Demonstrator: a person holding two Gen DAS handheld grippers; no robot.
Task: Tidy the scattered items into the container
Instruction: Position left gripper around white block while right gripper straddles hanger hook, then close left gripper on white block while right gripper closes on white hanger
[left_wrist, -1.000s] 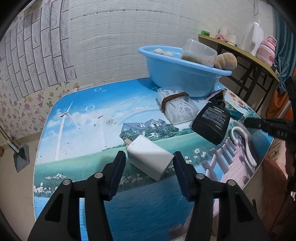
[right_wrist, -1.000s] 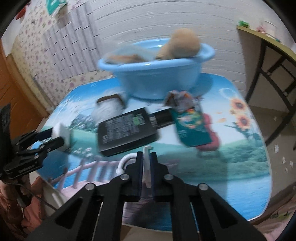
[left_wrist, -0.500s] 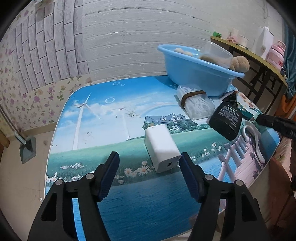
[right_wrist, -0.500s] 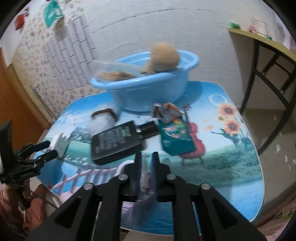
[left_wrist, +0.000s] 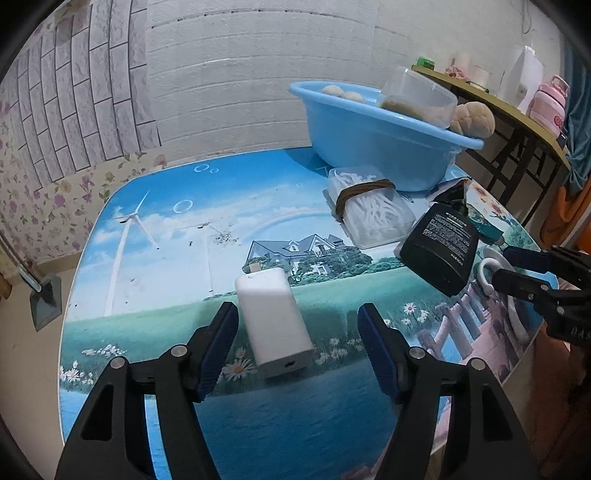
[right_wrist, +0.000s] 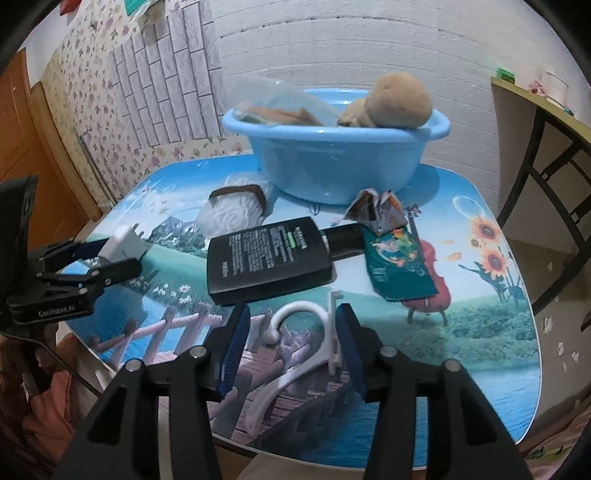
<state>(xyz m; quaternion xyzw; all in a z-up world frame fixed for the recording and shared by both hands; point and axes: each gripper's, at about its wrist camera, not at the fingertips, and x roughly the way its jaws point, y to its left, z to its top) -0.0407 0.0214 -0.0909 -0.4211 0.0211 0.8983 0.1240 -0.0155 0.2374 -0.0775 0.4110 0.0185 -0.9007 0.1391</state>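
Power bank (left_wrist: 275, 317), white, is lying flat on the table (left_wrist: 155, 236) between your left gripper (left_wrist: 297, 332) fingers, jaws standing wide, pads on either side but not touching it yet. You're lining up along its long axis, so keep the block centred and close on the two long faces, low near the tabletop, since the smooth casing looks likely to slip if pinched near the end. Your right gripper (right_wrist: 291, 336) is also spread wide, straddling the white hanger (right_wrist: 299, 343) at the near table edge; drop lower and catch the thin bar squarely before squeezing, or it may skid off the edge. Further out, the black bottle (right_wrist: 267, 258), green packet (right_wrist: 397, 266) and clear box of white strips (left_wrist: 373, 210) are waiting between you and the blue basin (left_wrist: 373, 136) at the back, which is already holding a tub and plush items. Lift clear over the bottle when carrying to the basin.
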